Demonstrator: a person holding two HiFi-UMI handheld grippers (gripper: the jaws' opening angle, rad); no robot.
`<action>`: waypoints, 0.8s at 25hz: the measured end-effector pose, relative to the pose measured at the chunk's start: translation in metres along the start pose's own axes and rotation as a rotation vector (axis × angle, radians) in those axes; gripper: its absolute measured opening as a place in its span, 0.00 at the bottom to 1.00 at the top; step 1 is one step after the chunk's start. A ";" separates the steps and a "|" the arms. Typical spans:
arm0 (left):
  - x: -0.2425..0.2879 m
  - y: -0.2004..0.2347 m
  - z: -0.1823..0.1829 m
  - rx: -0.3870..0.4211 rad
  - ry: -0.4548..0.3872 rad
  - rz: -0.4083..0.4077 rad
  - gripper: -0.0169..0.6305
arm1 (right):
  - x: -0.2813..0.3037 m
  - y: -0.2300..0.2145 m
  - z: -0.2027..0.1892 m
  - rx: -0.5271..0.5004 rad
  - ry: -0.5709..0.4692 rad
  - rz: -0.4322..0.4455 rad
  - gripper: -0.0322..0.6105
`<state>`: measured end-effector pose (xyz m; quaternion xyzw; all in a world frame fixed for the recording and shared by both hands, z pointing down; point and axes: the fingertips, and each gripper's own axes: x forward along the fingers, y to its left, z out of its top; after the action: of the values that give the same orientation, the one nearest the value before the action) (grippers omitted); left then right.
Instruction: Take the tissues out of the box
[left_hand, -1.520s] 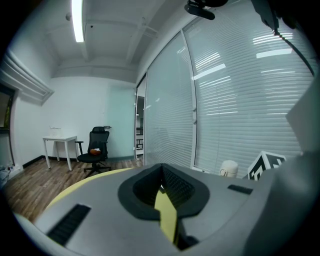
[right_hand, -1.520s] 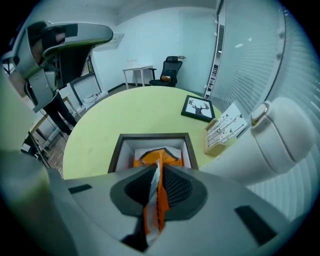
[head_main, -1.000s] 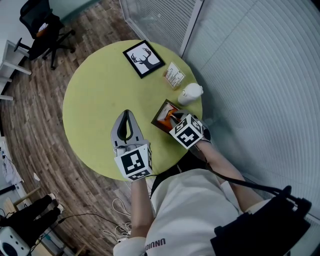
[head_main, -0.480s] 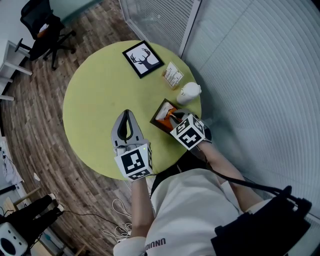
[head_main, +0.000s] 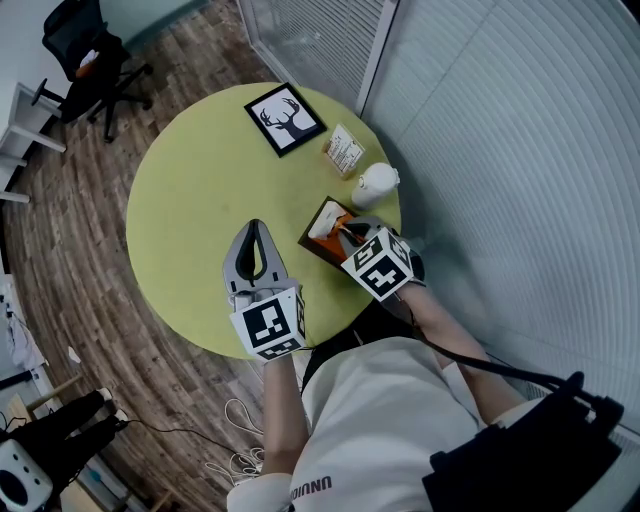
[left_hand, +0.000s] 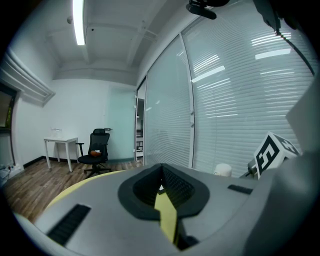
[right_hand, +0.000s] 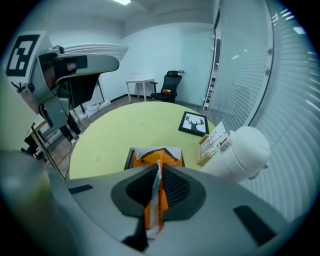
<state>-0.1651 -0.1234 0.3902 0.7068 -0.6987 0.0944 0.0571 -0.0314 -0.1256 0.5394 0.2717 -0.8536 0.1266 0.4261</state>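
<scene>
From the head view, a round yellow-green table (head_main: 190, 200) carries a dark brown open-topped tissue box (head_main: 312, 243) at its right edge, near the person. Orange and white show inside the box. The right gripper (head_main: 343, 232) reaches steeply down into the top of the box. The left gripper (head_main: 253, 226) lies over the bare table well to the left of the box, its tips meeting. Farther back stand a black-framed deer picture (head_main: 287, 117), a small tan card holder (head_main: 346, 150) and a white rounded ceramic jar (head_main: 377, 185), the jar just beyond the box.

In the left gripper view, the left gripper (left_hand: 161, 172) has its jaws brought together with nothing held. Only the yellow-green table top shows through the slot behind the tips.

In the right gripper view, the right gripper (right_hand: 158, 170) is clamped on a thin orange-and-white tissue pack (right_hand: 152, 210). The pack stands on edge between the ribbed pads, its white film edge on the left and orange face on the right. Its far end leads to the box (right_hand: 131, 159), where more orange wrapping with a white border fills the opening. The jar (right_hand: 240, 150) and card holder (right_hand: 212, 142) stand just right of the box, with the deer picture (right_hand: 194, 123) behind them.
</scene>
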 end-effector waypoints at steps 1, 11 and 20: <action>0.000 0.000 0.000 0.000 -0.001 0.000 0.05 | -0.001 0.000 0.001 -0.001 -0.004 -0.001 0.10; 0.000 -0.005 0.000 0.002 -0.010 0.000 0.05 | -0.010 -0.004 0.011 -0.008 -0.047 -0.009 0.10; 0.000 -0.006 0.002 0.008 -0.017 -0.003 0.05 | -0.018 -0.007 0.024 -0.012 -0.087 -0.017 0.10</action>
<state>-0.1589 -0.1239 0.3889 0.7088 -0.6978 0.0913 0.0483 -0.0342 -0.1353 0.5104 0.2816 -0.8696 0.1058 0.3915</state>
